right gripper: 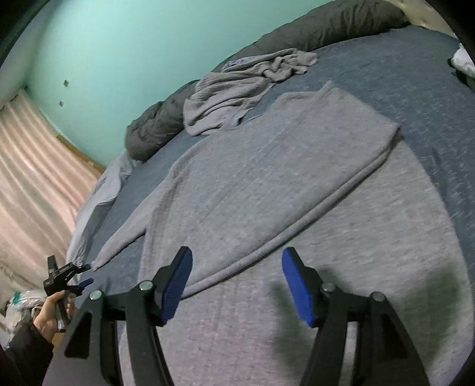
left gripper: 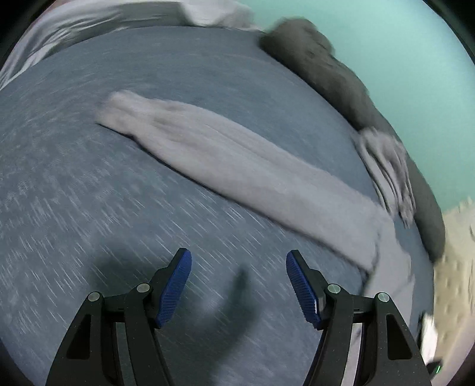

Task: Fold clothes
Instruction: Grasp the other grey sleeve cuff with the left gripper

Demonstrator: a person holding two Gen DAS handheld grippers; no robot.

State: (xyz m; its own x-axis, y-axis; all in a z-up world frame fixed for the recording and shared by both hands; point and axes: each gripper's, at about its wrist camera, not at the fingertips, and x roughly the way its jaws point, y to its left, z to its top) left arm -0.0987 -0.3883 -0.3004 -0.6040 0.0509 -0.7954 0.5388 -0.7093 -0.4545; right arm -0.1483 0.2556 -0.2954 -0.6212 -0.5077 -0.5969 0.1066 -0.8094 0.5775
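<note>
- The left gripper (left gripper: 239, 285), black with ribbed blue pads, has its jaws spread wide and grips nothing; below it lies bare blue-grey woven bedcover (left gripper: 89, 193), and the whole left wrist view is streaked with blur.
- In that view a long sleeve of the light grey knit sweater (left gripper: 237, 166) runs from 10 o'clock down to 4 o'clock, just past the pad tips.
- The right gripper (right gripper: 237, 285) is likewise wide apart and empty, poised over the sweater's body (right gripper: 267, 184), which lies flat on the bedcover (right gripper: 415, 89) with one side folded across, its rolled edge running from 7 o'clock to 2 o'clock.
- A crumpled pale grey garment (right gripper: 231, 95) sits at 12 o'clock, touching the sweater's far edge.
- Behind it a dark grey rolled duvet (right gripper: 311, 26) lines the turquoise wall (right gripper: 133, 44).
- At 8 o'clock in the right wrist view a hand (right gripper: 52, 314) holds the left gripper's handle.
</note>
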